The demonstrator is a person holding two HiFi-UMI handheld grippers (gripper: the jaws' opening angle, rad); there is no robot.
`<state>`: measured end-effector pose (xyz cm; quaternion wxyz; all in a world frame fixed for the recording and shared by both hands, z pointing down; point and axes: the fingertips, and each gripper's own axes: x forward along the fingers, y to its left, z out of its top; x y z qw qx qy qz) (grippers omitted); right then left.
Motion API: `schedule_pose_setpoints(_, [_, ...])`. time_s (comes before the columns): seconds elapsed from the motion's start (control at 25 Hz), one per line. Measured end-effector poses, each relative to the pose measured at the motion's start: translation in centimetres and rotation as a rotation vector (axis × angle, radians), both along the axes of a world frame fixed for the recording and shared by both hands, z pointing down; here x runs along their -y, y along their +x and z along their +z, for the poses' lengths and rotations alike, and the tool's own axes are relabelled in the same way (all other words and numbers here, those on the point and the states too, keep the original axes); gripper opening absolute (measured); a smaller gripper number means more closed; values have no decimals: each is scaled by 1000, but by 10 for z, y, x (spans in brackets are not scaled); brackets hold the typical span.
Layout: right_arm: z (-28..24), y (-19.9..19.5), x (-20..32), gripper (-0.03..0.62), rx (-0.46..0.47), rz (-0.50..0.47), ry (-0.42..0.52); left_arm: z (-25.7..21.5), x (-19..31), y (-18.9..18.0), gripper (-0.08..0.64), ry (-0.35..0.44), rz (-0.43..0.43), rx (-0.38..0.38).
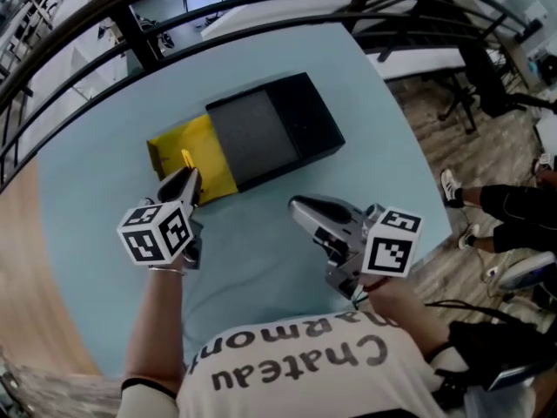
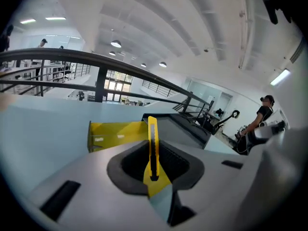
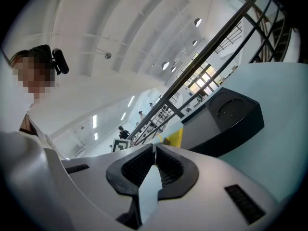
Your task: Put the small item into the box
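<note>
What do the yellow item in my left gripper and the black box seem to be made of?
Yellow item: probably hard plastic; smooth, even colour, with a ridged track down its middle. Black box: likely rigid card, matte, crisp edges, no shine, though plastic is possible. Its yellow drawer looks glossier, catching light patches.

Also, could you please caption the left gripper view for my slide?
Left hand-held gripper clamps a slim yellow cutter, yellow box drawer ahead.

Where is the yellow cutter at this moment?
The yellow cutter is clamped in the left gripper, left in the head view, by the yellow tray of the black box.
</note>
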<state>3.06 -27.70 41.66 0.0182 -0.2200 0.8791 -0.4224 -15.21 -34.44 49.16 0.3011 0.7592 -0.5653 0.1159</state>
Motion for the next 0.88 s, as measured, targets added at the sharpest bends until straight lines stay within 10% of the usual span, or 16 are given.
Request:
schedule_pose_setpoints(0.2, [5,1,0,48,0,-2,-14,19,0,6,61,-104,92,147])
schedule_pose_setpoints(0.88, [13,2,-2,48,9,1,-41,56,-8,10,61,-307,219,247])
